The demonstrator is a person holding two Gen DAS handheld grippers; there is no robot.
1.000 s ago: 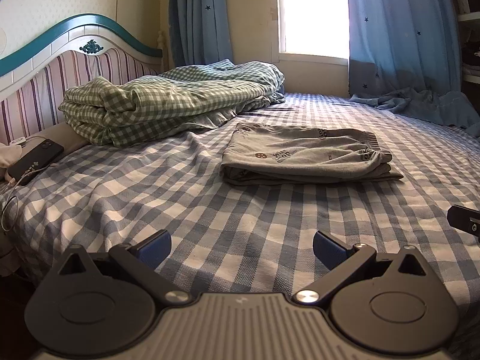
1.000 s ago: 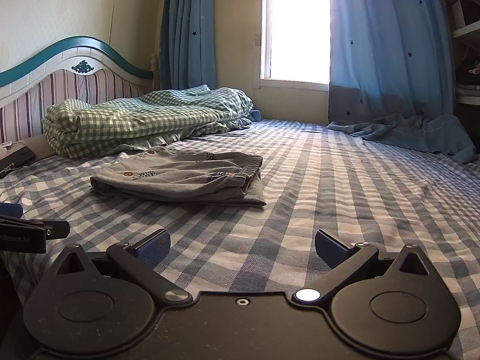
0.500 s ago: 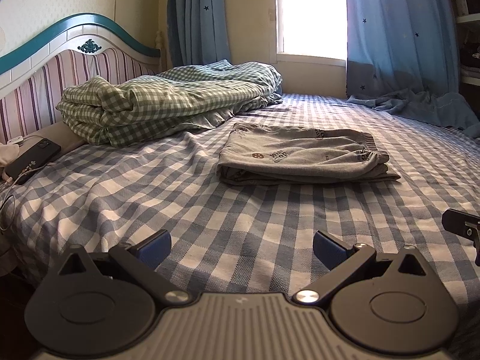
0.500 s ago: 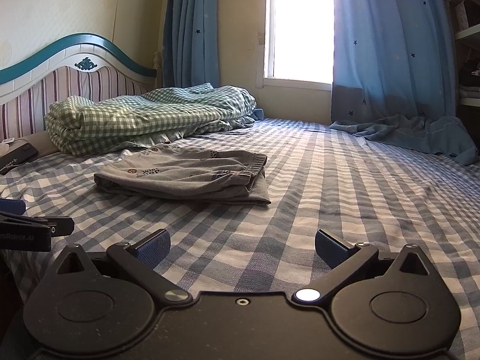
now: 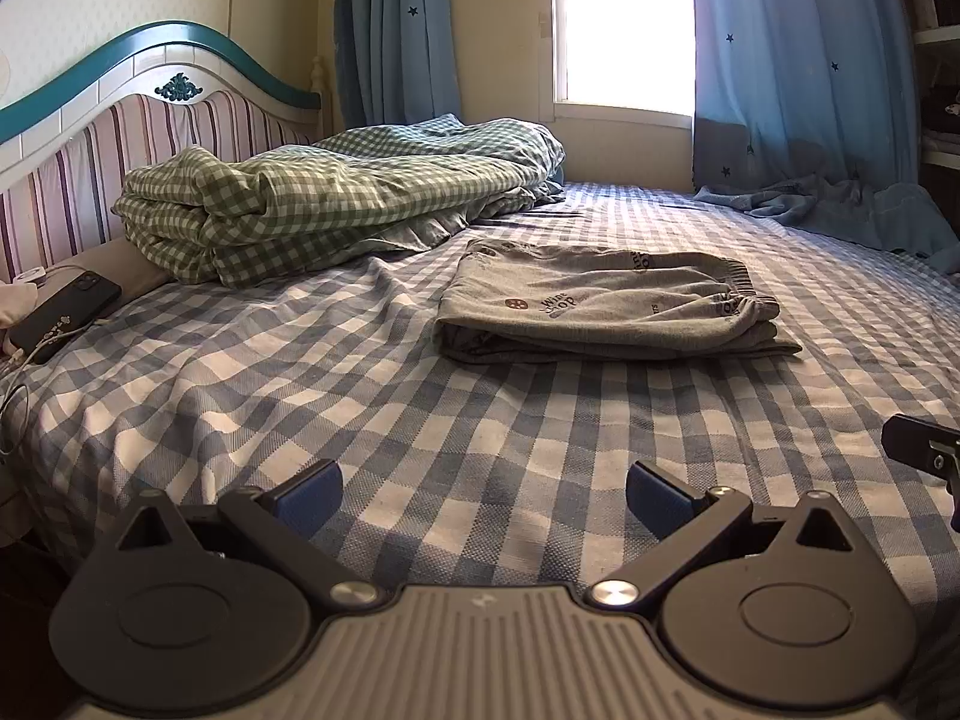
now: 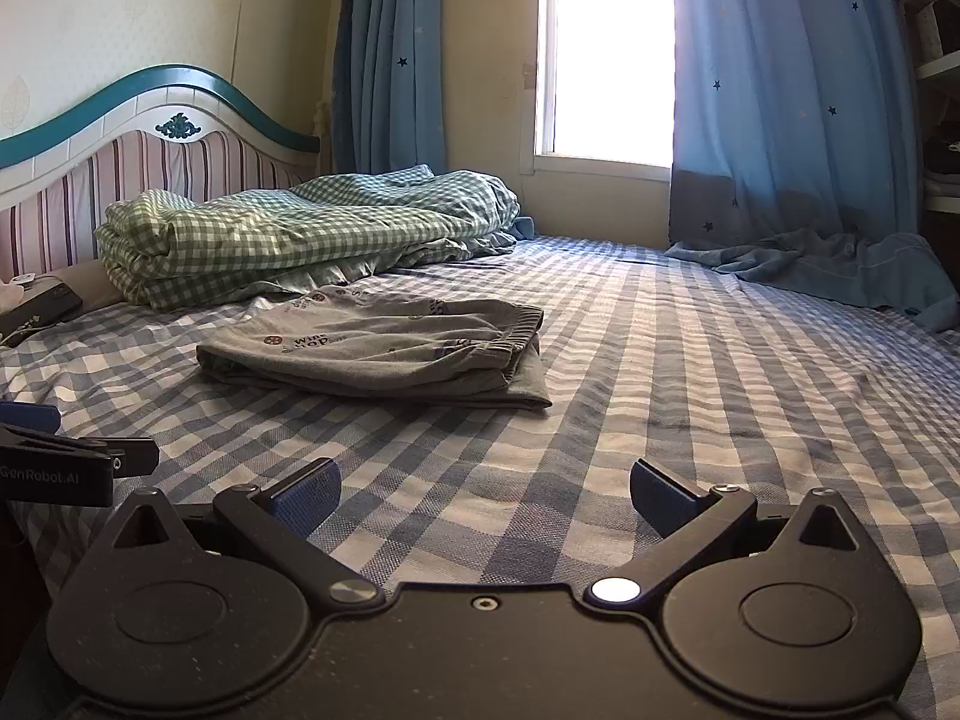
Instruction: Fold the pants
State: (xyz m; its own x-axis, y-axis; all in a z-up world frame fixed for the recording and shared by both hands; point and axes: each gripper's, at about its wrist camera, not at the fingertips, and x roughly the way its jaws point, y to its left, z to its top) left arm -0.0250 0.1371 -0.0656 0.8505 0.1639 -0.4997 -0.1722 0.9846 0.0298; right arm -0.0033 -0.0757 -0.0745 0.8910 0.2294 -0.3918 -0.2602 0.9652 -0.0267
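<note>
Grey printed pants (image 5: 606, 306) lie folded in a flat stack on the blue checked bed sheet (image 5: 360, 420); they also show in the right wrist view (image 6: 384, 348). My left gripper (image 5: 483, 498) is open and empty, low over the sheet, well short of the pants. My right gripper (image 6: 485, 495) is open and empty, also short of the pants, which lie ahead to its left. Each gripper shows at the edge of the other's view: the right one (image 5: 924, 450), the left one (image 6: 66, 456).
A green checked duvet (image 5: 336, 204) is bundled by the striped headboard (image 5: 120, 144). A dark phone with a cable (image 5: 66, 312) lies at the left. Blue cloth (image 5: 840, 210) lies under the curtains at the far right.
Both grippers have drifted slightly back and to the side; the pants sit a touch further left in the left view and right in the right view. Nothing was grasped.
</note>
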